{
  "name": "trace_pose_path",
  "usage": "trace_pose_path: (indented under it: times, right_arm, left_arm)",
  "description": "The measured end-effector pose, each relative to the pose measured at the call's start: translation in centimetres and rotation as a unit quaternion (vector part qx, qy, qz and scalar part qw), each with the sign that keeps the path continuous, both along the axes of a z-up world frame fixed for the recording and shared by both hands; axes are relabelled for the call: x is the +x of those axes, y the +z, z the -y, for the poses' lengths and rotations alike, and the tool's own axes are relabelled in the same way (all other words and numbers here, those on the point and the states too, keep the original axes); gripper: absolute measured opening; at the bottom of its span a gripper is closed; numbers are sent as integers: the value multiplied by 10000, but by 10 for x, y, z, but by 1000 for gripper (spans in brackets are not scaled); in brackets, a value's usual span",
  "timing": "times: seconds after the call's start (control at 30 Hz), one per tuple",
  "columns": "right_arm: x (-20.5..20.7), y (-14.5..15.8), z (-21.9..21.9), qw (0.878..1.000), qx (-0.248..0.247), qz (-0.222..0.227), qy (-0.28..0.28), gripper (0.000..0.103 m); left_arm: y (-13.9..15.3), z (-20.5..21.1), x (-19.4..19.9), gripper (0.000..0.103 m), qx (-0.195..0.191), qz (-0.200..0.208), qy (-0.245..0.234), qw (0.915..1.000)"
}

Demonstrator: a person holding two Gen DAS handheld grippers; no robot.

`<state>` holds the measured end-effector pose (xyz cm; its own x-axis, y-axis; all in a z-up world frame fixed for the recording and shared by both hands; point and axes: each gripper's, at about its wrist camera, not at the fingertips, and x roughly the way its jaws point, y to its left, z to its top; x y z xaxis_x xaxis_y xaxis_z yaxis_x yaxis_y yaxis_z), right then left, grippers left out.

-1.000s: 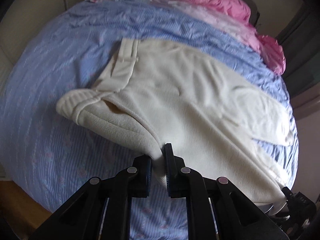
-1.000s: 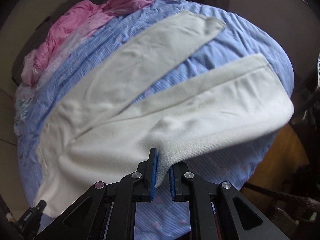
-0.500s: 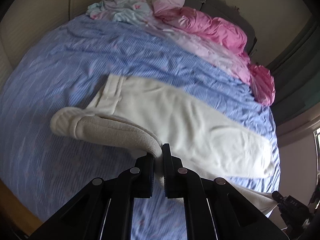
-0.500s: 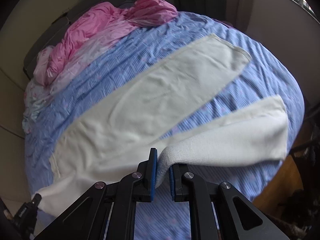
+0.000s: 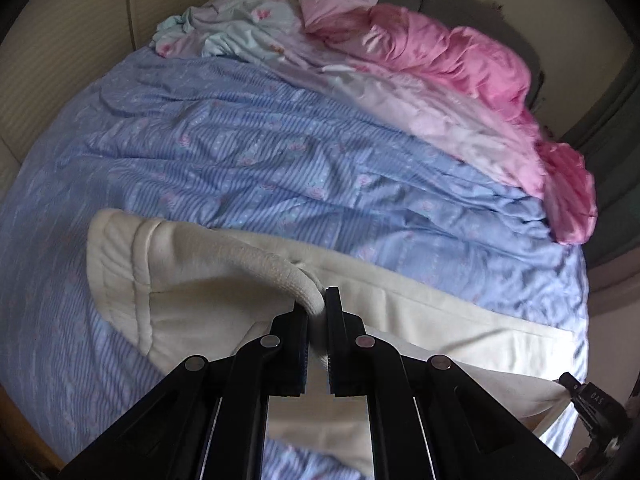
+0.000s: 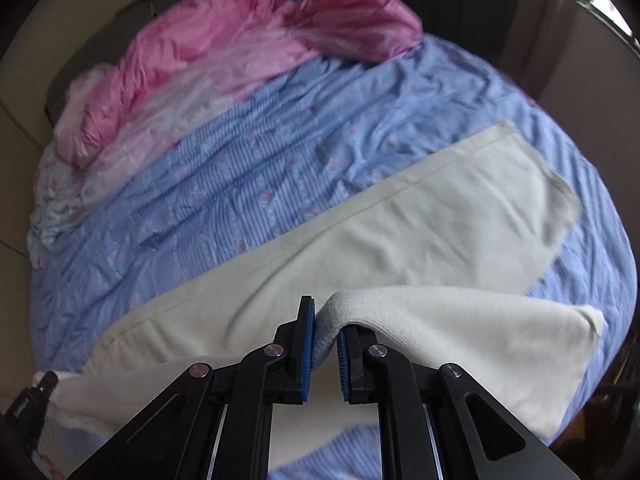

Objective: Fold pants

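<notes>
Left gripper [image 5: 317, 312]: your jaws pinch the pants [image 5: 420, 316] waistband fold.
Right gripper [image 6: 326, 330]: your jaws clamp the lifted leg edge.
Flat leg: toward 2 o'clock across the bed [image 6: 248, 168].

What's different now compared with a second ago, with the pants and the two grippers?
Both grippers have carried the near leg of the cream pants up and toward the far leg: the left gripper lifts the waistband end, the right gripper the lower leg. The gap of blue bedsheet between the legs has closed. Unchanged: both stay clamped on fabric, the far leg lies flat, the pink duvet is untouched.
</notes>
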<state>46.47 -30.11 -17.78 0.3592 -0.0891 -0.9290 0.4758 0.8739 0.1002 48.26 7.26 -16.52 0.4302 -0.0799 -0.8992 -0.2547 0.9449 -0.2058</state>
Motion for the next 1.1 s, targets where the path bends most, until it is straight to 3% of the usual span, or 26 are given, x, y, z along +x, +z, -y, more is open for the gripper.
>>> trace_pose_path:
  times: [0.27,0.5,0.63,0.67,0.7,0.73,0.8,0.87,1.1]
  right_arm:
    - [75,-61,7,9976,26,-658,210,12]
    - [103,-99,-2,9940,-143,-985,447,12]
    - [105,-109,-3,9939,-42,-1049,350,17]
    - [104,-108,-3,9941,34,-1031,347,23]
    - [102,-107,-4,9945,176,-958,386,37]
    - [99,-103,-7,9949,304,-847,445,44]
    - [93,-92,-15,9951,356,-706,600,59]
    - [86,-79,-27,9944,238,-634,805,59]
    - [37,-24,-62,9856,-85,-179,1681,59]
  left_arm:
    - [-53,4,51,9,286,-471,115,9984]
    - [-91,-4,75,10,350,-825,223,9957]
    - [-99,-1,89,25,591,-970,146,9934]
    - [-98,1,91,31,685,-988,137,9926]
    - [-94,2,92,46,731,-959,124,9926]
    - [-88,3,91,60,749,-861,102,9934]
    - [-72,8,85,66,776,-553,19,9954]
    - [-59,12,78,71,800,-398,-116,9959]
    - [-21,22,32,71,860,-127,-731,9935]
